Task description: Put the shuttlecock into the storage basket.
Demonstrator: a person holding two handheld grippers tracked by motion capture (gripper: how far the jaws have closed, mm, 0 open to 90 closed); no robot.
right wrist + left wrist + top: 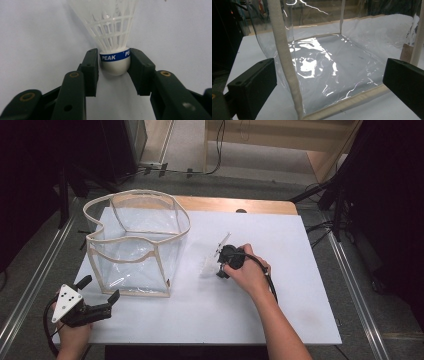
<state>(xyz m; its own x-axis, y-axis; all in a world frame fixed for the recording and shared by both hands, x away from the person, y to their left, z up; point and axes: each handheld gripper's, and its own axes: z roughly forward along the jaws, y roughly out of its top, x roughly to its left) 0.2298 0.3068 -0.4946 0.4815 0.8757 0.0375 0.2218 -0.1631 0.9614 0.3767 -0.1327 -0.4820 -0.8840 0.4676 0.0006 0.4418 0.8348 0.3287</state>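
Shuttlecock point(115, 45) lies on the table point(37, 37), its cork head pinched in the right gripper point(114, 65).

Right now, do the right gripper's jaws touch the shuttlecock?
Touching. In the right gripper view, both jaws of the right gripper press the white cork of the shuttlecock.

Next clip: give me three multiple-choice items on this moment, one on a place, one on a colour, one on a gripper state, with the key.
1. Where does the clear bag stand?
A. left part of the white table
B. right edge
C. on the floor

2. What colour is the band on the shuttlecock?
A. red
B. blue
C. green

3. What is the right gripper doing?
A. hanging open above the bag
B. shut on the shuttlecock's cork
C. gripping the bag's rim

Key: 1 A, the high view shows the bag left of the hands' work; 2 B, the band reads PEAK on blue; 3 B, both pads press the cork.
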